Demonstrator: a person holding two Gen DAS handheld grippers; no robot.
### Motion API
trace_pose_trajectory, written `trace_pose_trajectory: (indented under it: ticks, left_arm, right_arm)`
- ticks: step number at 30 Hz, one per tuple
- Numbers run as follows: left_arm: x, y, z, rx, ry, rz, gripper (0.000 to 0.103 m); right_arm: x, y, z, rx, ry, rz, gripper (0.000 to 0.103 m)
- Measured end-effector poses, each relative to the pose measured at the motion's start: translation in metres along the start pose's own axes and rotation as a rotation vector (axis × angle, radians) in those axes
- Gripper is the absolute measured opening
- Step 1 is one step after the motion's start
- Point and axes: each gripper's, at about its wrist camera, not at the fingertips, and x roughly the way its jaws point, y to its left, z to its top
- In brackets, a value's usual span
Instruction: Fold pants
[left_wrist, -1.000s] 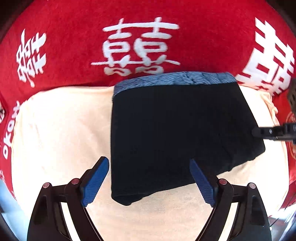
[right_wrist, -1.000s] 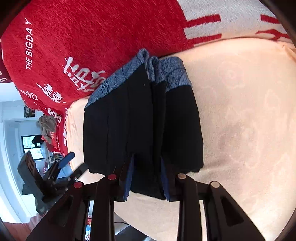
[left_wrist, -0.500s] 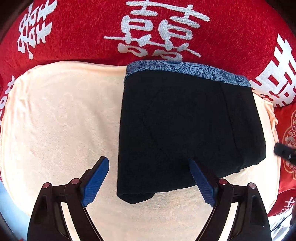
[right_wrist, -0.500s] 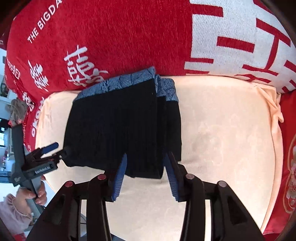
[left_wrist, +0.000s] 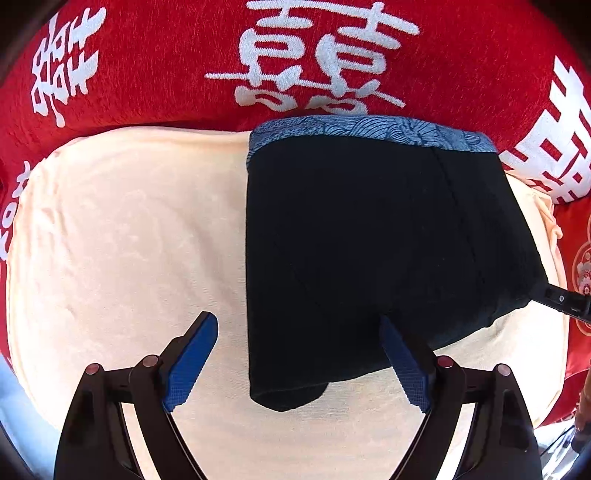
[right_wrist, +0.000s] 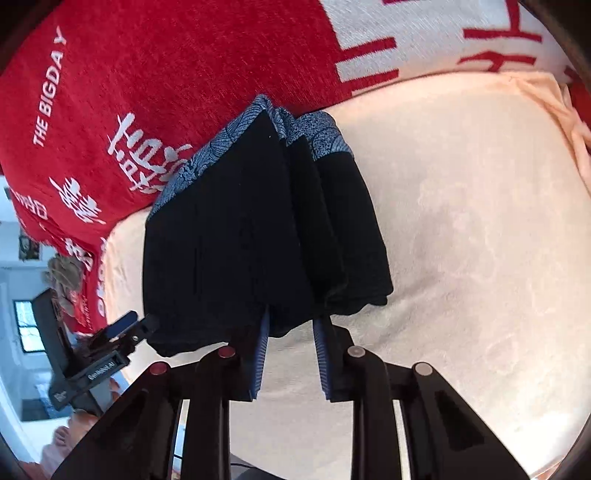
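Note:
Black pants with a blue patterned waistband lie folded on a peach towel. My left gripper hangs open above them, pointing down, its blue pads astride the near left corner without touching the cloth. In the right wrist view the pants show stacked layers. My right gripper is closing its jaws on the near folded edge, with black cloth filling the gap between the pads. Its tip meets the pants' right corner in the left wrist view.
A red blanket with white characters lies under and behind the towel. The towel's bare half stretches right of the pants. The left gripper and a person's hand show at the towel's left edge.
The left gripper shifted over the pants, then held still, open throughout. The right gripper opened its jaws half a second ago, swung its view, and has closed again on the pants' edge.

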Motion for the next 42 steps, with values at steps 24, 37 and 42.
trace_pose_trajectory:
  ticks: [24,37,42]
  left_arm:
    - [0.027,-0.001,-0.001,0.017,0.031,0.003,0.090]
    - [0.051,0.016,-0.002,0.007,0.059,-0.037,0.102]
    - [0.024,0.025,0.012,0.020,-0.040,-0.018,0.102]
  right_arm:
    - [0.015,0.057,-0.003,-0.231,-0.014,-0.194,0.050]
    - [0.007,0.007,-0.016,-0.123,0.080,-0.177,0.056]
    - [-0.015,-0.011,-0.015,-0.091,0.050,-0.144,0.056]
